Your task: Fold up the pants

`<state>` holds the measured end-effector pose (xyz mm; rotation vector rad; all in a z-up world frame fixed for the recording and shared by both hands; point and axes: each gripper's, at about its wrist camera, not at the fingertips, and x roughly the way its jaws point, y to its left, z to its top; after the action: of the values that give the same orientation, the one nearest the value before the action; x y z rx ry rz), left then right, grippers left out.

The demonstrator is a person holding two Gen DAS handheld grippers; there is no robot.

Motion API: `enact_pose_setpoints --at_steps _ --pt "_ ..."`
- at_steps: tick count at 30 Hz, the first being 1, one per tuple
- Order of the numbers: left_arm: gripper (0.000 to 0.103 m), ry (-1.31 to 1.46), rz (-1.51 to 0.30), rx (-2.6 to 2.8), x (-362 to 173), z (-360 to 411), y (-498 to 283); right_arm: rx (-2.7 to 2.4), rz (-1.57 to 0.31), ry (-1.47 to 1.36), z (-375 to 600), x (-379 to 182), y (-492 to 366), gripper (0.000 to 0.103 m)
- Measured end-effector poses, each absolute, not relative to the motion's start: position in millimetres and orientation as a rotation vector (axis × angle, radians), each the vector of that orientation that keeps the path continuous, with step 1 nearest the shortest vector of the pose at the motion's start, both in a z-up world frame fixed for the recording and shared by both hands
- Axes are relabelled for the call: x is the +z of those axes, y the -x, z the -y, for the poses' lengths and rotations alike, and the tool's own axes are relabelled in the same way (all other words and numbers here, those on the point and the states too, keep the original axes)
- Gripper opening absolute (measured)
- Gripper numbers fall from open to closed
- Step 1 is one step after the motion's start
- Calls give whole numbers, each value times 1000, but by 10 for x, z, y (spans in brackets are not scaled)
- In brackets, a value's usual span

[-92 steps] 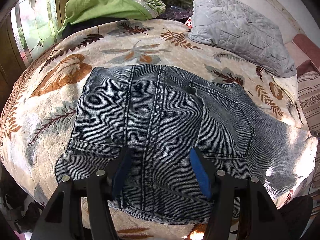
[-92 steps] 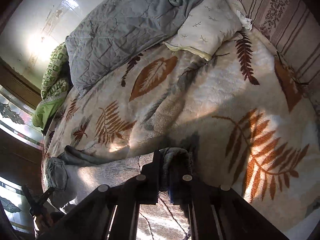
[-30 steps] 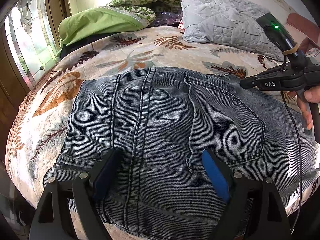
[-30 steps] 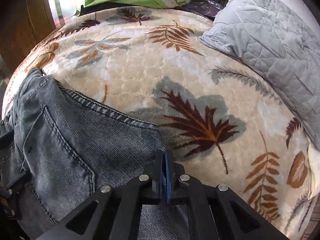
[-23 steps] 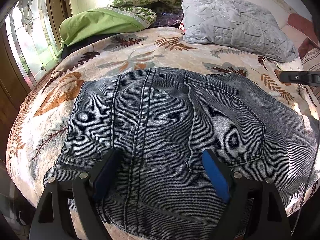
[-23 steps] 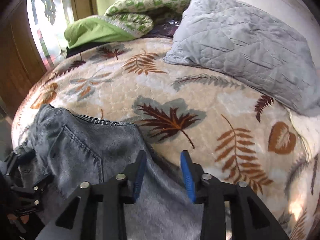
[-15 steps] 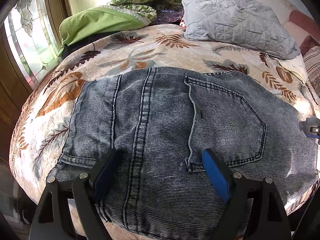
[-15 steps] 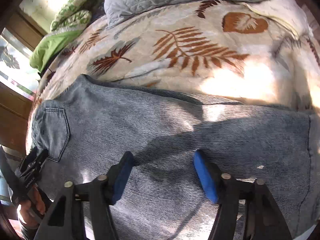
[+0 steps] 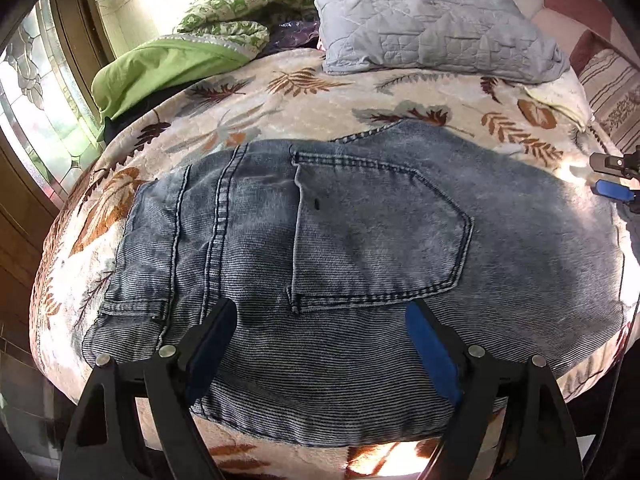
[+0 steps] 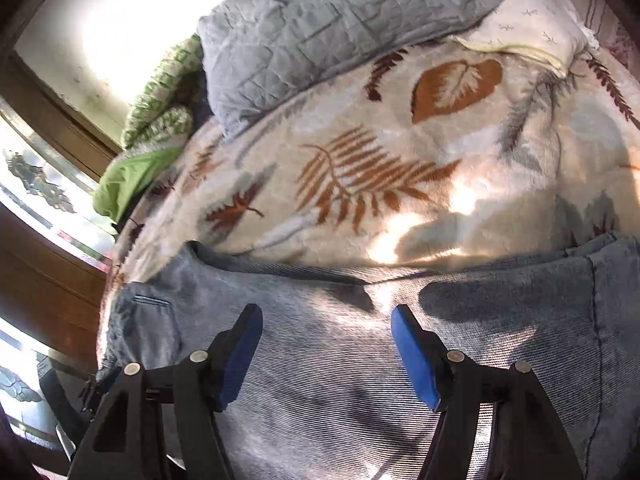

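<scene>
Grey-blue denim pants (image 9: 360, 248) lie folded flat on a leaf-print blanket (image 9: 300, 104), back pocket facing up. My left gripper (image 9: 320, 312) hovers open over the seat just below that pocket, and its blue pads (image 9: 428, 352) hold nothing. In the right wrist view my right gripper (image 10: 326, 314) hangs above the leg part of the pants (image 10: 480, 320). Its jaws are opening, with only flat cloth beneath them. In the left wrist view the right gripper (image 9: 604, 176) shows at the far right edge.
A grey quilted pillow (image 9: 432, 20) and green bedding (image 9: 160, 68) lie at the head of the bed. A stained-glass window (image 9: 40, 120) stands on the left and a striped cushion (image 9: 612, 92) on the right. The bed's near edge runs just below the pants.
My right gripper, shut on the denim beside the pocket a second ago, has let go, opened and swung right over the leg. The left gripper has drifted slightly, still open.
</scene>
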<state>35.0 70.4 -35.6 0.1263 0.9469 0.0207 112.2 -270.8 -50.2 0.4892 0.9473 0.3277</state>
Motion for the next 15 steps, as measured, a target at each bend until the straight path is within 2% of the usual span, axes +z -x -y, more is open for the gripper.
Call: enact_pose_setpoints --at_steps 2,4,7,11,15 --pt "87 -143 -931 4 -338 -625 -328 301 -947 -459 2737 -520 -1185 81" --pt "87 -182 -997 -14 -492 -525 -390 268 -1054 -490 2841 -802 -1369 80" --pt "88 -207 -998 7 -561 -487 -397 274 -983 -620 3058 -771 -1289 79" --pt "88 -65 -950 -23 -321 -572 -350 311 -838 -688 3332 -385 -768 79" --pt "88 67 -893 -32 -144 -630 -299 229 -778 -836 3786 -349 27 80"
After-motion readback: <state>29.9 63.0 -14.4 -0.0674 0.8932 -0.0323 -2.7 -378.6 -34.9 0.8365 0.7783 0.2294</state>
